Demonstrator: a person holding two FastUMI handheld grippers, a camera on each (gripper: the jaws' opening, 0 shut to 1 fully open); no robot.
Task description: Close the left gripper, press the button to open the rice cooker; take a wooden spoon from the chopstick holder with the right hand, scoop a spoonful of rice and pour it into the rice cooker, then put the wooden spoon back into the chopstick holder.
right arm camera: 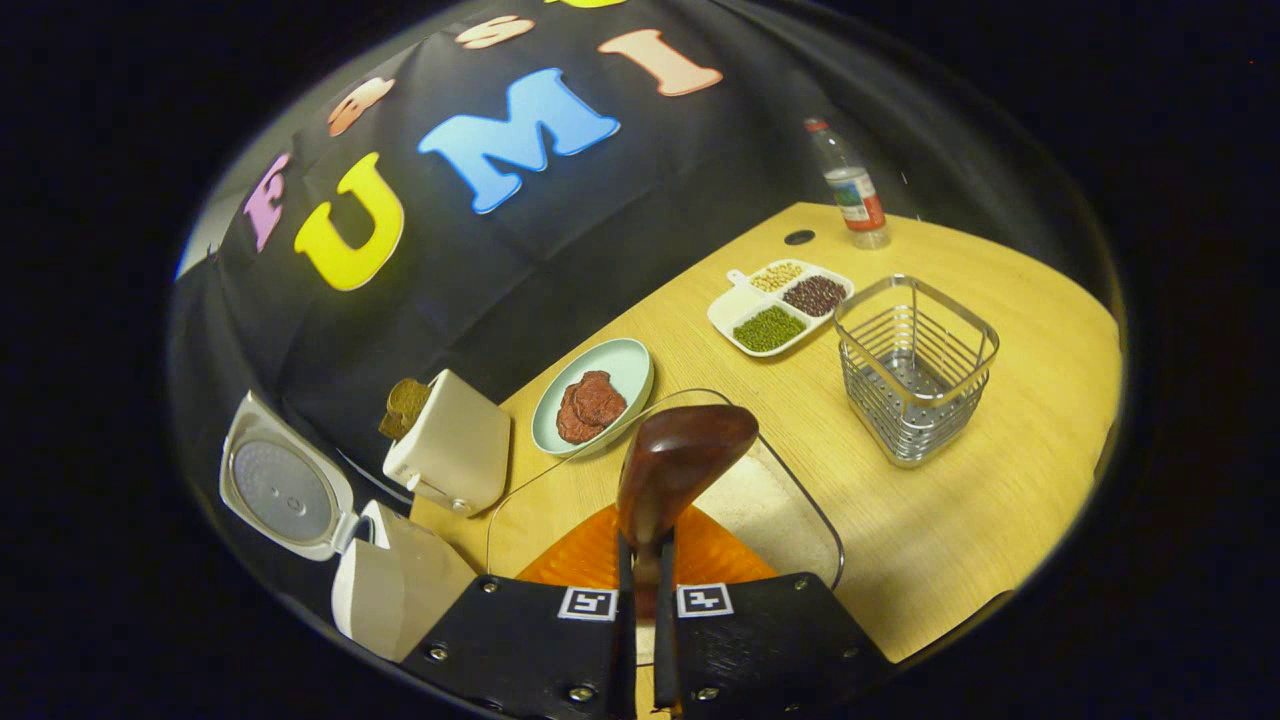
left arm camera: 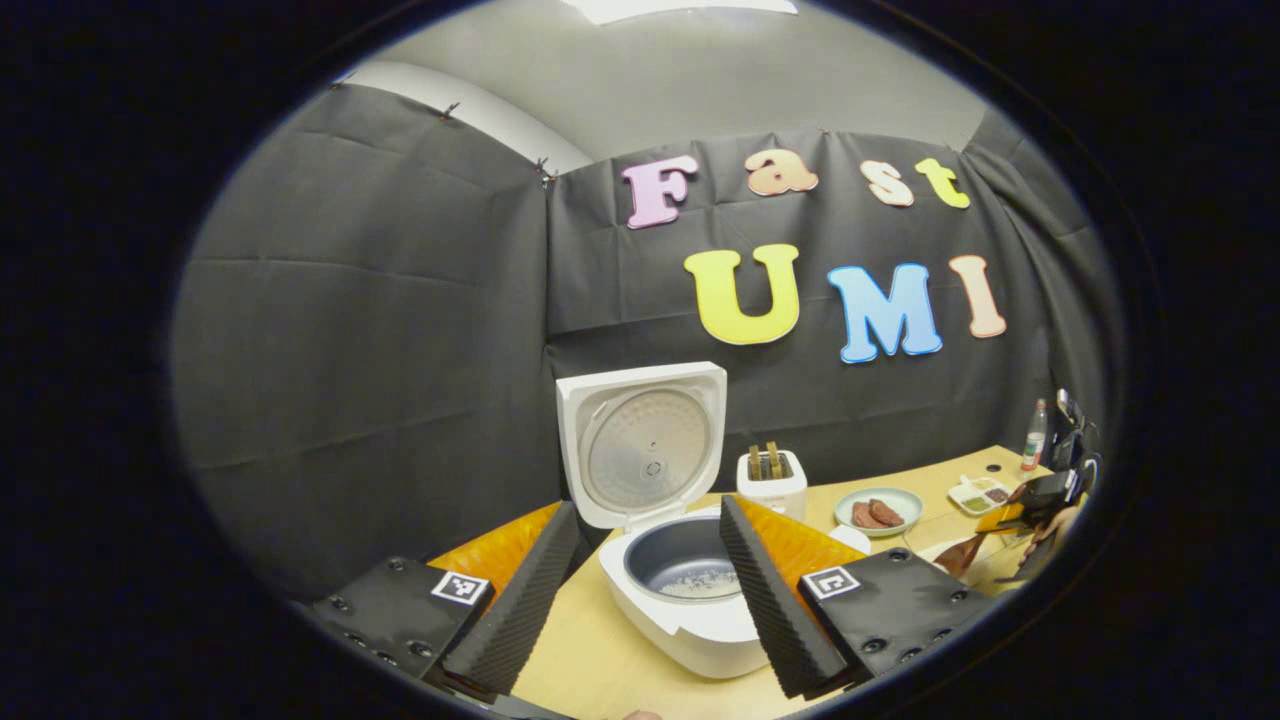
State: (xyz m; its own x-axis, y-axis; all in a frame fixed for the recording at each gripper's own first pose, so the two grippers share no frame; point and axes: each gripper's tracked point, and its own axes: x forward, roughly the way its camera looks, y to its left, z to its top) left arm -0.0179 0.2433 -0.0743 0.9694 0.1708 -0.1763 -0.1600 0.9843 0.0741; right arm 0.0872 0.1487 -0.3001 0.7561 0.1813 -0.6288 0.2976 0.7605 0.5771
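Your right gripper (right arm camera: pixel 645 560) is clamped on the wooden spoon (right arm camera: pixel 672 470); your left gripper (left arm camera: pixel 650 590) hangs spread wide before the rice cooker (left arm camera: pixel 690 590).

The spoon's bowl juts up past your right fingers, over a clear glass container (right arm camera: pixel 790 500) of rice on the table (right arm camera: pixel 1000 480). Beyond it the wire chopstick holder (right arm camera: pixel 915 365) stands upright, near a divided dish (right arm camera: pixel 780 305) of beans, a plate (right arm camera: pixel 625 365) and a bottle (right arm camera: pixel 850 190). The cooker's lid (left arm camera: pixel 645 440) stands raised, a little rice on the bottom of the pot (left arm camera: pixel 685 570); a toaster (left arm camera: pixel 772 480) sits behind.
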